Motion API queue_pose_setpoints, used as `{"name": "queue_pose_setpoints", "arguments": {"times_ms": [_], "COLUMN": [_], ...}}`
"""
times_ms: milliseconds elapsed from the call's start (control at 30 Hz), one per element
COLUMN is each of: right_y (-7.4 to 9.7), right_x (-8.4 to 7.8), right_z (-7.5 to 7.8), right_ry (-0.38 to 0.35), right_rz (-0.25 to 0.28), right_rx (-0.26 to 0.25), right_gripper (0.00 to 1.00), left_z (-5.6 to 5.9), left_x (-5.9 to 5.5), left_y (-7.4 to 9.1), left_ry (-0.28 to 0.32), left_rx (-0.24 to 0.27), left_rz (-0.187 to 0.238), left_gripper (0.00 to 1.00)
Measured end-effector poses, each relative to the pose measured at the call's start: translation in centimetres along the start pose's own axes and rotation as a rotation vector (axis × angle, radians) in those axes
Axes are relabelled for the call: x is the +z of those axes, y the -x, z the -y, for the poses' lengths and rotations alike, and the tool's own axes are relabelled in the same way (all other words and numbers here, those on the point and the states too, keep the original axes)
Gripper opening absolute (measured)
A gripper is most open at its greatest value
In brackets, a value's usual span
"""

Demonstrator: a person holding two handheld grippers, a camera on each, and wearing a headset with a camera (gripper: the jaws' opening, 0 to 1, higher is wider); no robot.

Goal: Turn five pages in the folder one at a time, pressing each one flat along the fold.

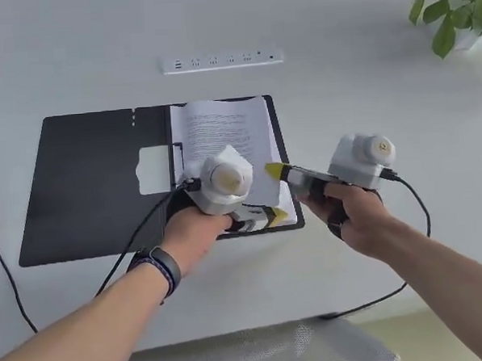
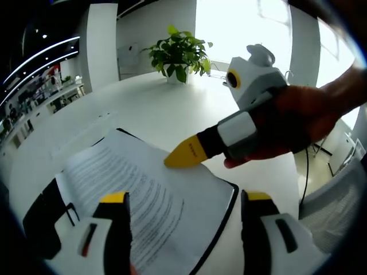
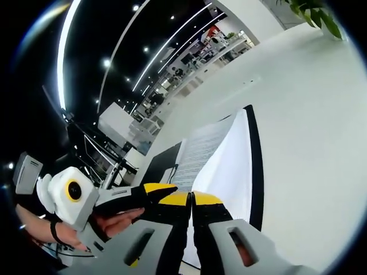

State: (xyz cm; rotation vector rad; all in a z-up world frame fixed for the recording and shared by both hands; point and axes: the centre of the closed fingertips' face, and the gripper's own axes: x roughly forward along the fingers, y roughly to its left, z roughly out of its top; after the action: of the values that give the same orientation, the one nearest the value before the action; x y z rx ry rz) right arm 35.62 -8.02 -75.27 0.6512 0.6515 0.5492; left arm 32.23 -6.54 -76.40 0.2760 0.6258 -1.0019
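A black folder (image 1: 88, 188) lies open on the white table, with a stack of printed pages (image 1: 222, 129) on its right half. My left gripper (image 2: 186, 197) is open and hovers low over the near right corner of the pages (image 2: 132, 189), one jaw on each side of the folder's edge. My right gripper (image 3: 192, 199) is shut, and its yellow tip (image 1: 274, 171) lies over the right part of the top page (image 3: 221, 154). I cannot tell whether the tip touches the paper. In the left gripper view the right gripper (image 2: 186, 153) comes in from the right, pointing at the page.
A white power strip (image 1: 221, 60) lies beyond the folder. A green potted plant (image 1: 450, 8) stands at the far right corner. Black cables (image 1: 3, 266) trail off both grippers over the near table edge. A white pocket (image 1: 153, 169) sits on the folder's left cover.
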Motion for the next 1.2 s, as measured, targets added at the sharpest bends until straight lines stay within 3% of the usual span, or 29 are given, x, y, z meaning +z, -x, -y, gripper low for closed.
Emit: {"name": "queue_pose_setpoints", "arguments": {"times_ms": [167,500,800,1200], "right_y": [-0.2,-0.8,-1.8,-3.9], "right_x": [0.1,0.9,1.4,2.1], "right_z": [-0.6,-2.3,-4.4,-8.6], "right_ry": [-0.002,0.012,0.033,0.067], "right_rz": [0.007,0.016,0.013,0.021], "right_rx": [0.007,0.023,0.049,0.125], "right_gripper": [0.00,0.00,0.00,0.00], "left_z": [-1.5,-2.7,-4.5,-7.4], "left_x": [-0.3,-1.1,-1.6,-3.5], "left_y": [1.5,4.2,7.2,11.3], "left_ry": [0.030,0.038,0.058,0.102], "left_rx": [0.038,0.056,0.084,0.159], "left_rz": [0.015,0.026,0.048,0.071], "left_gripper": [0.79,0.80,0.81,0.82]}}
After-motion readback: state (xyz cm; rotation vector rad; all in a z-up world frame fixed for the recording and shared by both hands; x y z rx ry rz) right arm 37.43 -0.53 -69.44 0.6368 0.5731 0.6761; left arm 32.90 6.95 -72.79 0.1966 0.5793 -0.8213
